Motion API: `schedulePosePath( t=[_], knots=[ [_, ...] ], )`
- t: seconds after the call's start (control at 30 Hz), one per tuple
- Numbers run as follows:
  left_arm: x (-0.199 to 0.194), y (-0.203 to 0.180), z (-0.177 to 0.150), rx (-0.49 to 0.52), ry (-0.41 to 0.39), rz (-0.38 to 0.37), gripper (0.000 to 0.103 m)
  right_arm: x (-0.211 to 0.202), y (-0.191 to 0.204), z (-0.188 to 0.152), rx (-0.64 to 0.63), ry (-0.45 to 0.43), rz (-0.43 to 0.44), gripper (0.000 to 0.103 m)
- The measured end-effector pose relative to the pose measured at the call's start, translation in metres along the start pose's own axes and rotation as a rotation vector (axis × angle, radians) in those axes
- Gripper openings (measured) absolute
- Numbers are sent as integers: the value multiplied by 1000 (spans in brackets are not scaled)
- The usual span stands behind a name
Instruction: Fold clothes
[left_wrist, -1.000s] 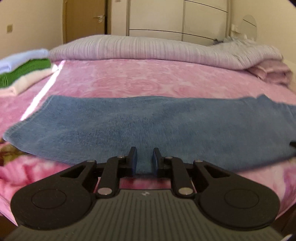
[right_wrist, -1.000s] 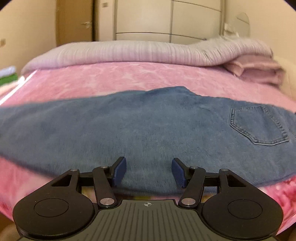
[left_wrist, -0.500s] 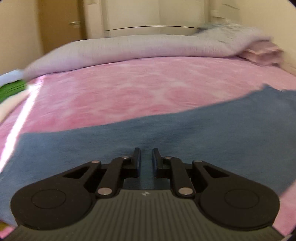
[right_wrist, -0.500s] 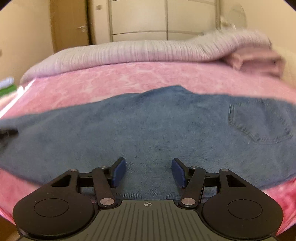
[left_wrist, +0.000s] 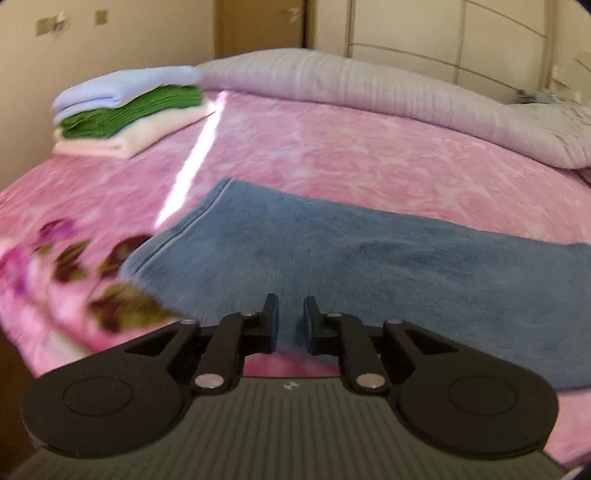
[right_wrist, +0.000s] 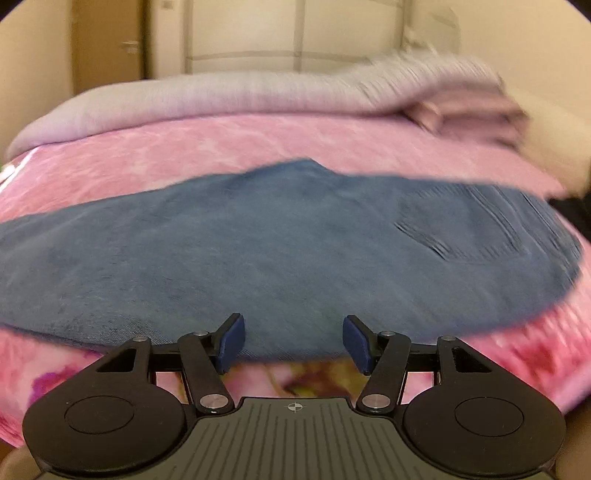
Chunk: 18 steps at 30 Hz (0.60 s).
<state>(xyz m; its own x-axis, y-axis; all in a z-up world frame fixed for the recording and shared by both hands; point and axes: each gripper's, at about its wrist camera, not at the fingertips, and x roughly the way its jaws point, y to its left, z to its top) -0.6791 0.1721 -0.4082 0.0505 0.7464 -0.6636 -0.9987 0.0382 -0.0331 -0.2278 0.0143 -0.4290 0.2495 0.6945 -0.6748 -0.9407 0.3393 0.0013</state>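
Note:
Blue jeans (left_wrist: 369, 258) lie flat across the pink bedspread (left_wrist: 332, 147), one leg hem pointing to the left. My left gripper (left_wrist: 290, 306) hovers at their near edge, fingers almost together with only a narrow slit and nothing seen between them. In the right wrist view the jeans (right_wrist: 258, 240) fill the middle, and a back pocket (right_wrist: 476, 229) shows at the right, blurred. My right gripper (right_wrist: 293, 325) stands open at the near edge of the jeans, its blue pads wide apart with no cloth pinched between them.
A stack of folded clothes (left_wrist: 125, 114), light blue over green over cream, sits at the bed's far left. A long grey rolled blanket (left_wrist: 369, 81) runs along the far side. Folded pink bedding (right_wrist: 472, 114) lies at the far right. A door and wardrobe stand behind.
The left wrist view has swung left, so the hem end of the jeans and the folded stack now show. The right gripper has shifted slightly and stays open. The jeans still lie flat.

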Motion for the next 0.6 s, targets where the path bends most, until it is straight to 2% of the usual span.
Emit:
schedulePosePath(
  t=[0.07,0.17,0.23,0.33,0.43,0.6],
  knots=[
    [-24,-12,0,-25,31,-2,33,-13,-13,0,82,49,2,58],
    [-64,-39,-12,-29,40,-74,39,-44,-31,-3,188,53,80,58],
    [-84,-58,-21,-28,66,-97,40,-65,-35,-4,203,40,90,58],
    [-103,-84,-32,-3,100,-133,42,-91,-35,-1,180,27,44,59],
    [-119,-98,-38,36,86,-137,44,-115,-41,-4,185,3,15,59],
    [-145,-122,-47,102,62,-142,47,-142,-56,-8,233,-47,58,59]
  ],
)
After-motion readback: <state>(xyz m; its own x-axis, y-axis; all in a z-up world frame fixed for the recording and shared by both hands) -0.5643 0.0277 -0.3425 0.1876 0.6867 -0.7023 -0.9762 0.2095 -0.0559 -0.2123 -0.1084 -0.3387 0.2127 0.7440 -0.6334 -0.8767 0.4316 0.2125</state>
